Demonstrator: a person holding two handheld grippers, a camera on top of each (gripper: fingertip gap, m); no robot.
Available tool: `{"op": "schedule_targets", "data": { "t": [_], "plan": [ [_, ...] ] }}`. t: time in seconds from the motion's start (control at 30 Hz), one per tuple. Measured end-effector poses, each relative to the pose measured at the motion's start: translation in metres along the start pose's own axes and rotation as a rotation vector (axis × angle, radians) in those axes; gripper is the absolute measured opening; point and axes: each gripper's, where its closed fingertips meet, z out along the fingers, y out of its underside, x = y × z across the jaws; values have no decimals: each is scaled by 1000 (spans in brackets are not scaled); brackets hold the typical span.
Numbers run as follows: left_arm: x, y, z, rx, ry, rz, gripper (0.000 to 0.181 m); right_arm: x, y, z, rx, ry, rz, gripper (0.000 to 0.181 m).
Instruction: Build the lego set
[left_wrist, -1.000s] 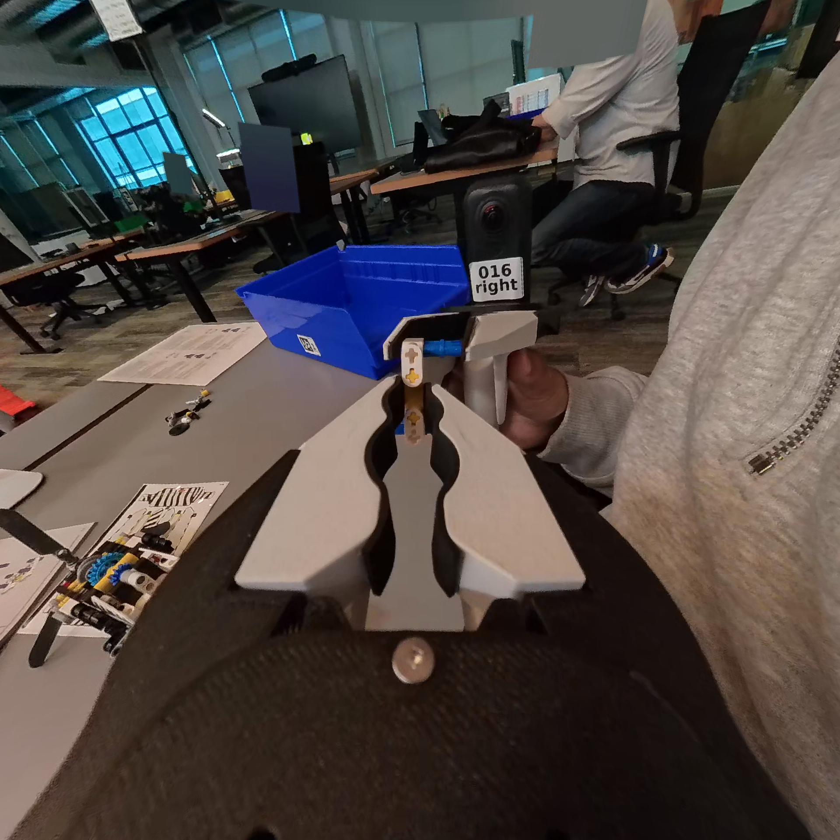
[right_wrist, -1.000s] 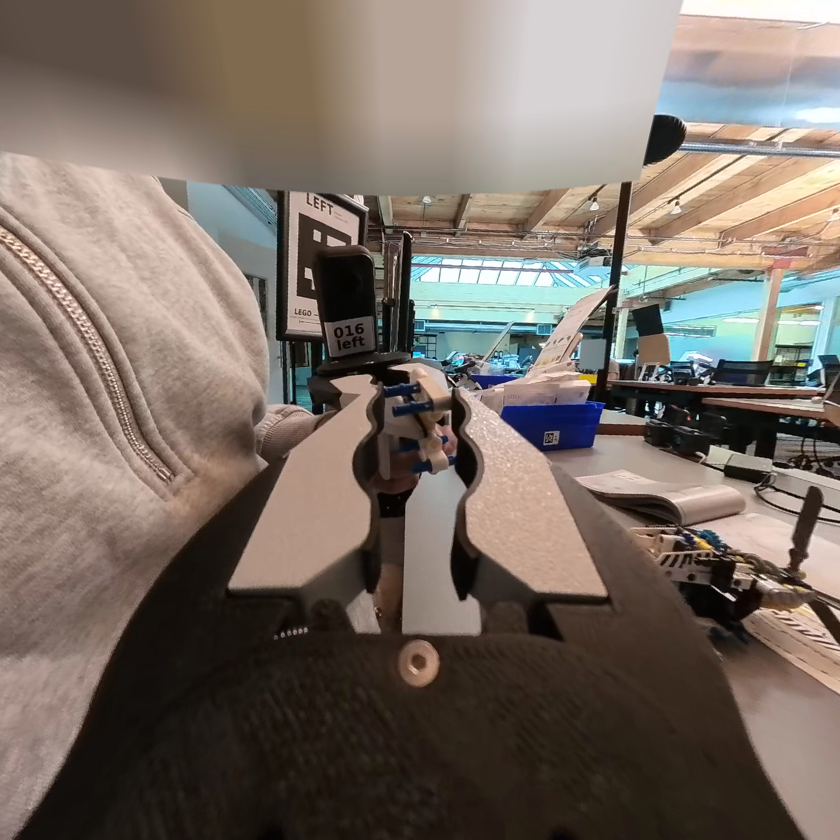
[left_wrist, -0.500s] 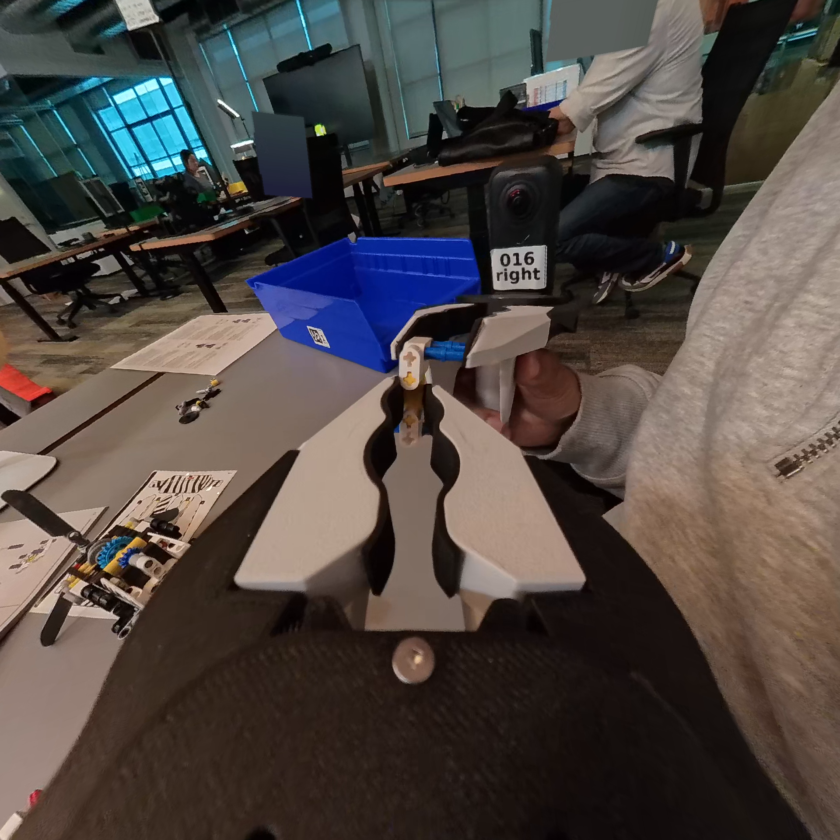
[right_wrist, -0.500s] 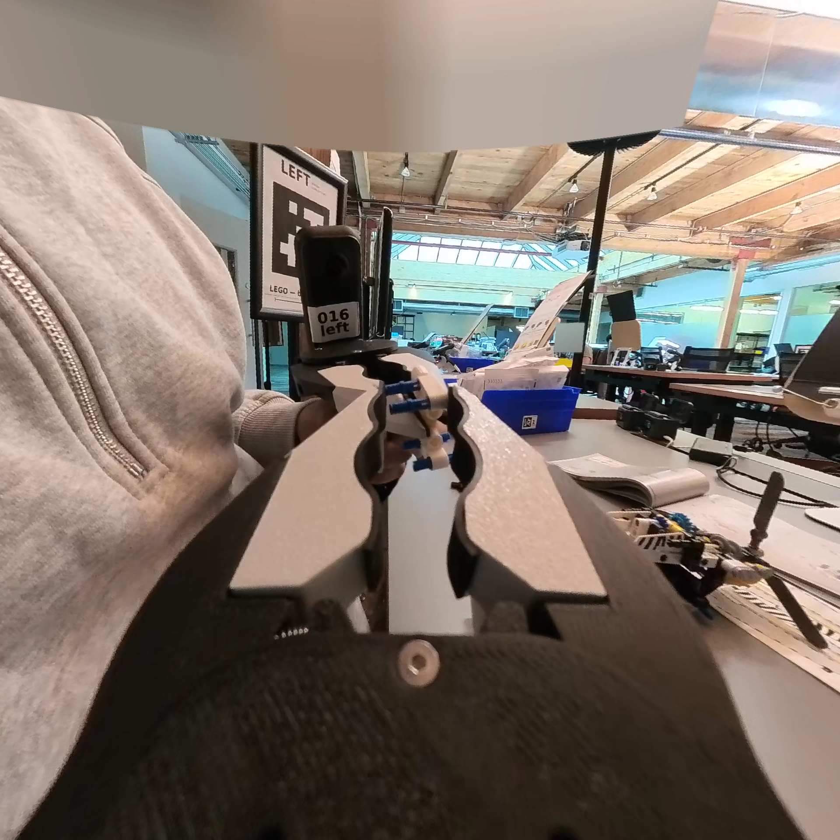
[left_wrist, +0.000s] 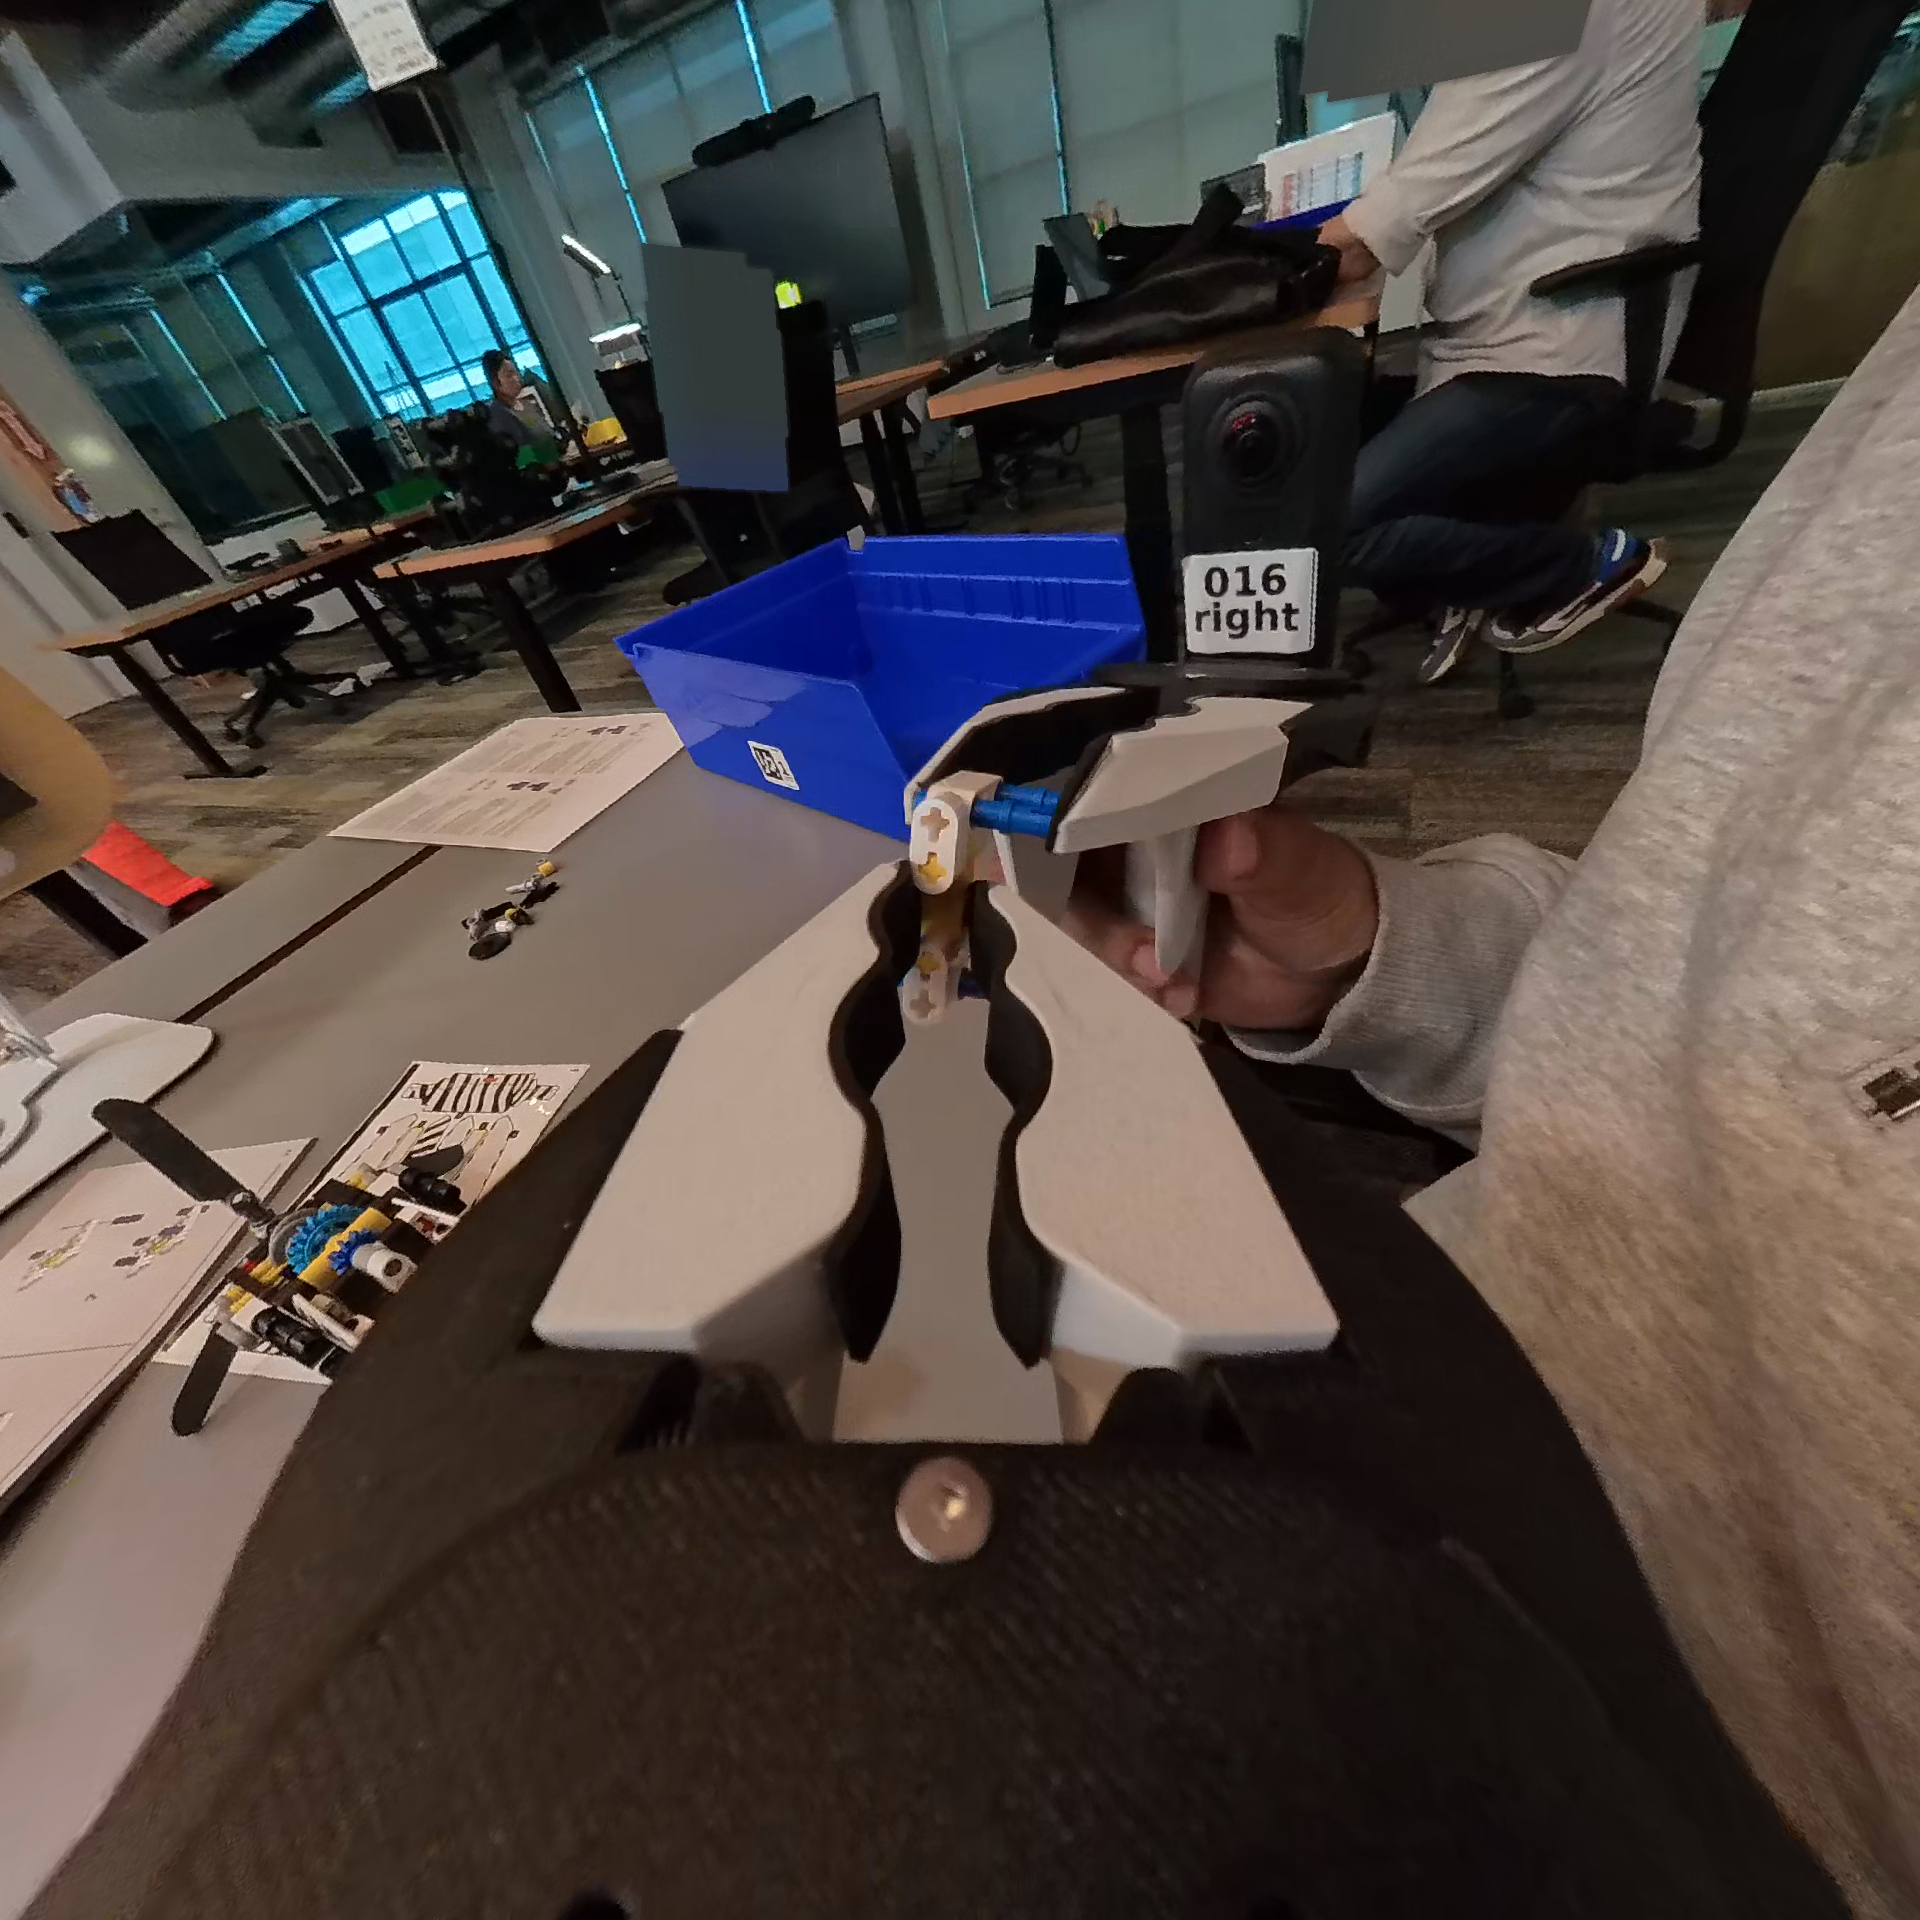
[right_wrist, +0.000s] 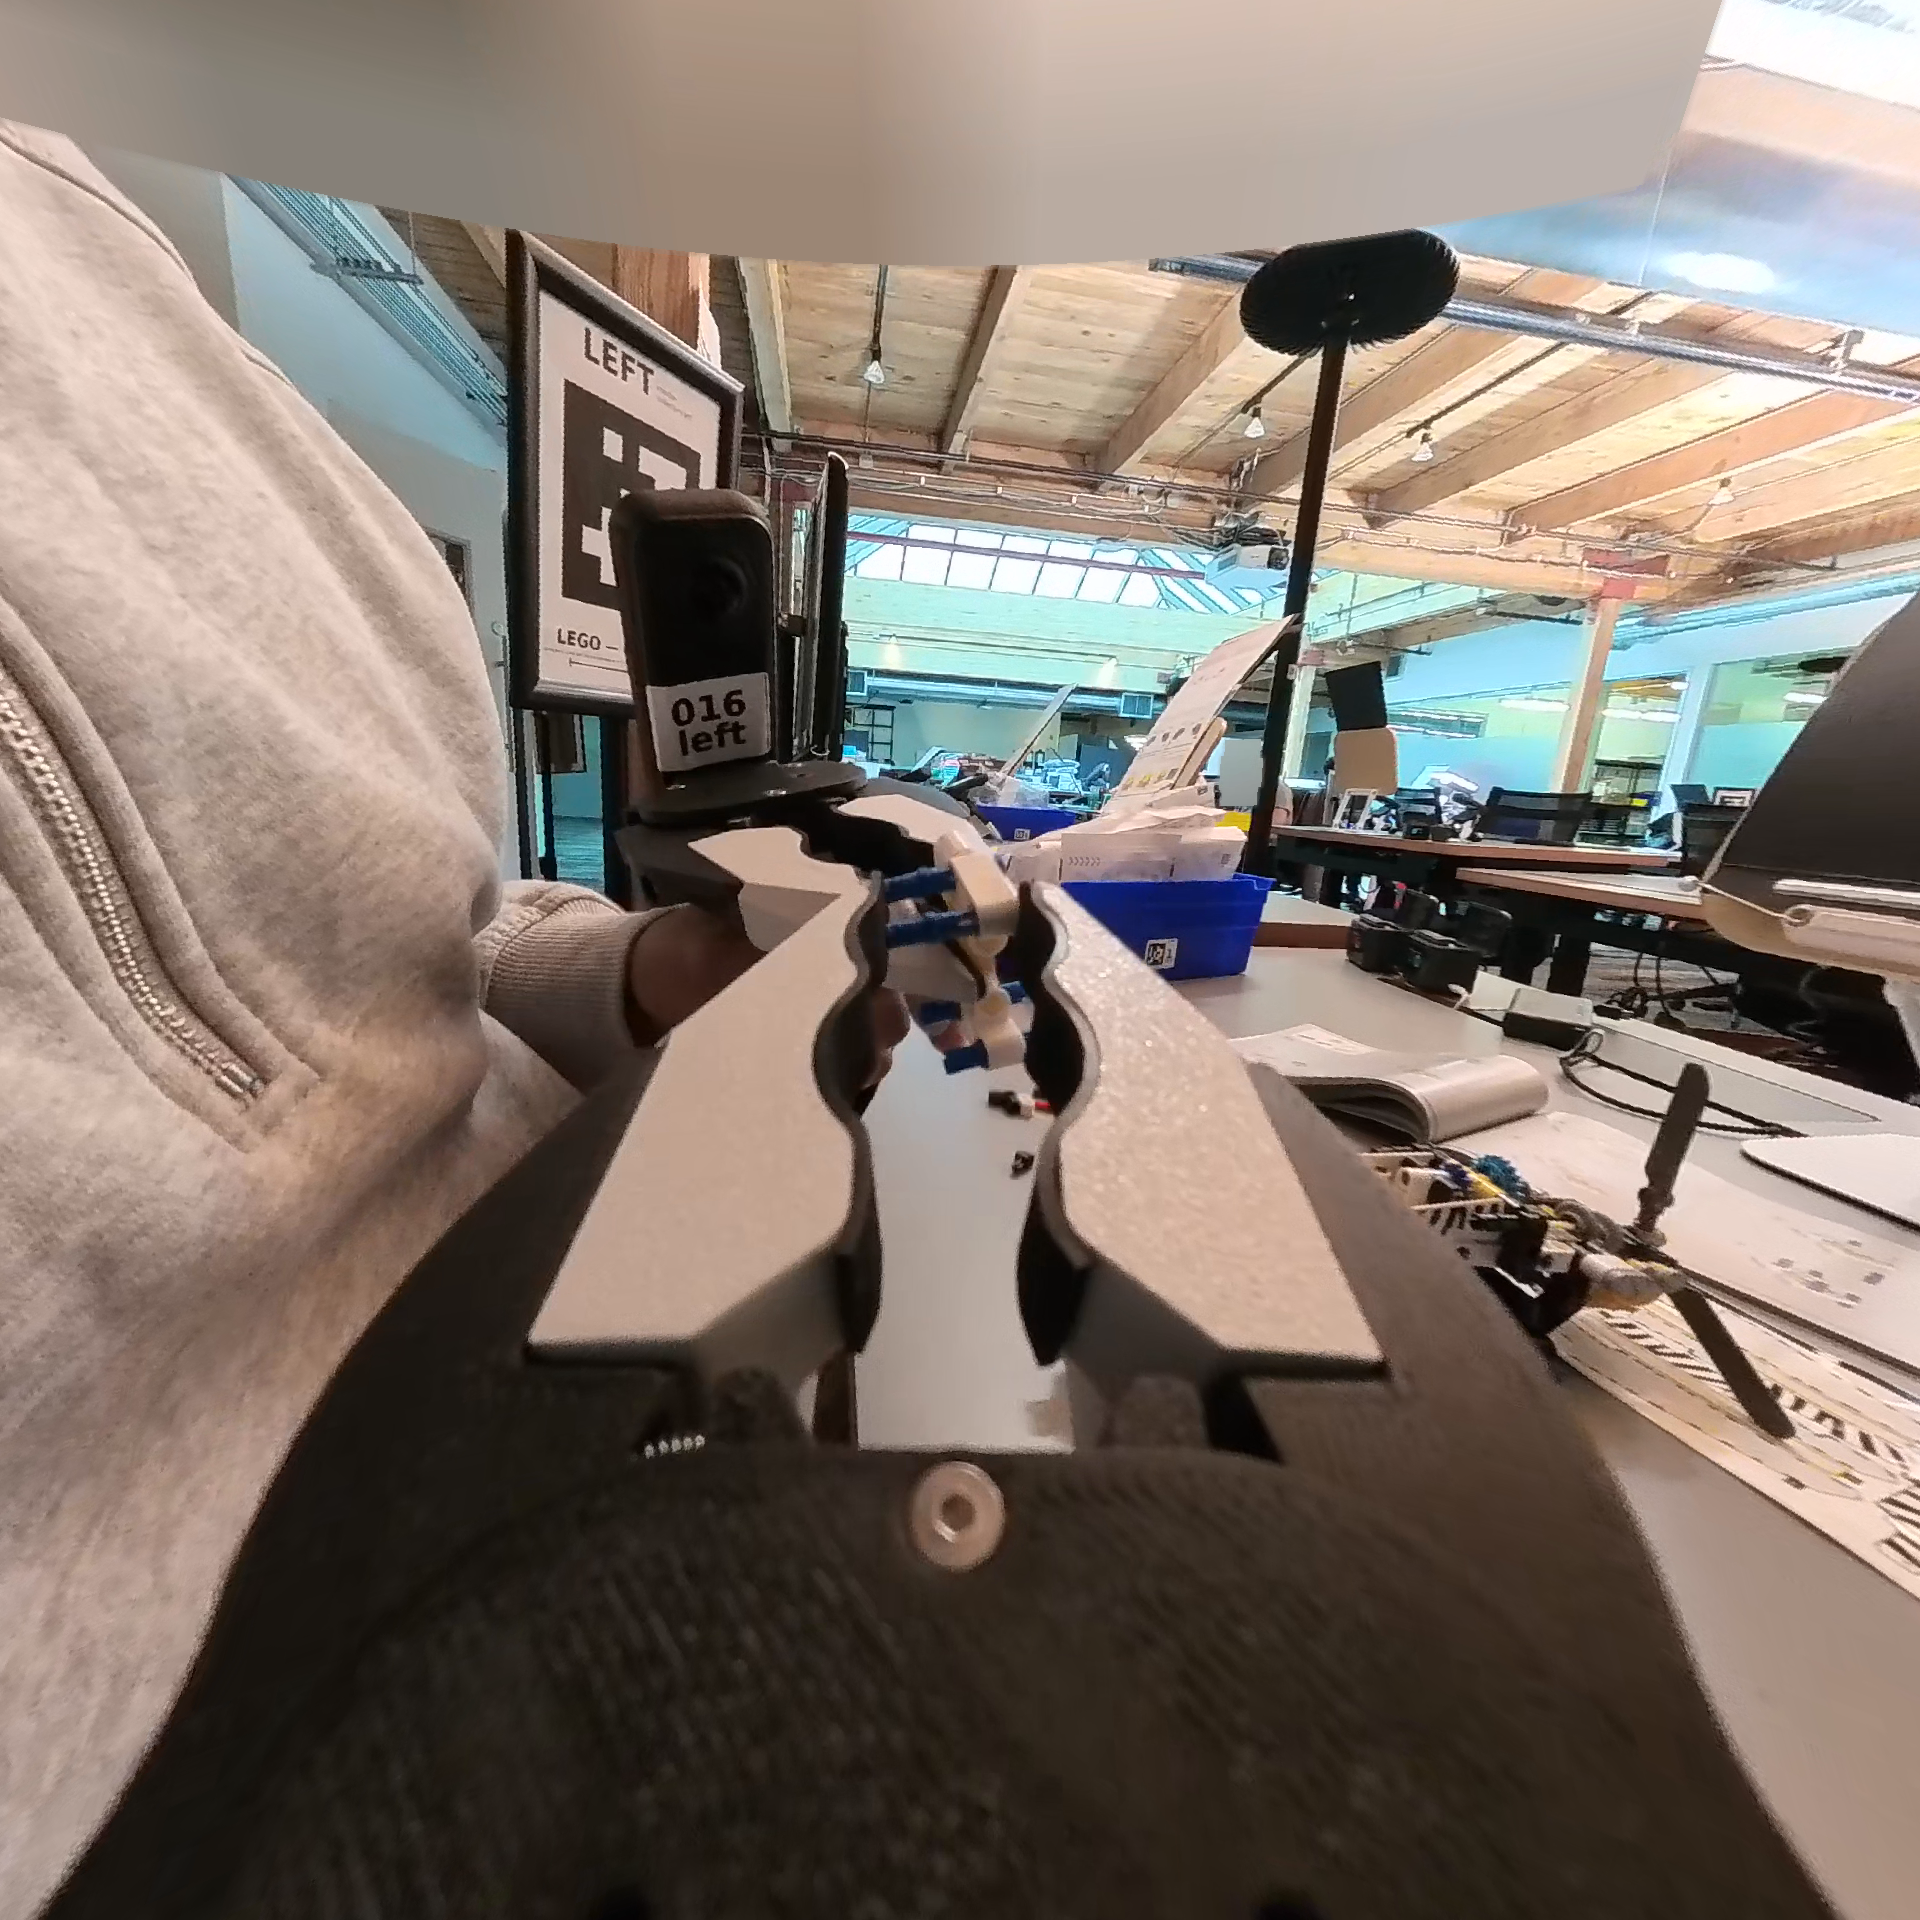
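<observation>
A small white lego assembly (left_wrist: 938, 836) with yellow axle holes and blue pins is held in the air between both grippers, above the grey table (left_wrist: 343, 997). My left gripper (left_wrist: 935, 914) is shut on its lower part. My right gripper (left_wrist: 997, 821) comes in from the right and grips its upper end across the blue pins. In the right wrist view the assembly (right_wrist: 982, 888) sits tilted between the tips of my right gripper (right_wrist: 956, 914), with my left gripper (right_wrist: 862, 842) just behind it. A part-built model (left_wrist: 301, 1257) with a black propeller blade lies on an instruction sheet.
An empty blue bin (left_wrist: 790, 686) stands at the table's far side; another blue bin (right_wrist: 1164, 914) holds paper bags. Loose small parts (left_wrist: 499, 914) and instruction sheets (left_wrist: 520, 779) lie on the table. A booklet (right_wrist: 1423, 1081) lies near the model (right_wrist: 1538, 1236). A person sits at a desk behind. The grippers are tip to tip, or close to it. Both grippers' tips are roughly 25 cm from the part-built model (left_wrist: 301, 1257).
Both grippers have kept hold of the assembly and drifted together a little; the assembly now looks more tilted in the right wrist view. Nothing on the table has moved.
</observation>
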Motion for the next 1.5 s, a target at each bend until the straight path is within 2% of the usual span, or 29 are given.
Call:
{"op": "schedule_targets", "data": {
  "t": [0.4,0.8,1.0,1.27,1.5],
  "plan": [
    [-2,-6,2,4,-56,54,8,1,-7,0,56,2,27,22],
    [-4,-3,3,-4,-80,60,8,4,-5,1,19,35,3,22],
    [-2,-3,2,3,-45,56,8,3,-7,0,75,-17,32,24],
    [8,4,-5,-35,93,-9,7,-7,-2,1,44,-73,-5,23],
    [9,8,-4,-63,79,14,7,-7,1,-1,2,-78,16,22]
  ]
}}
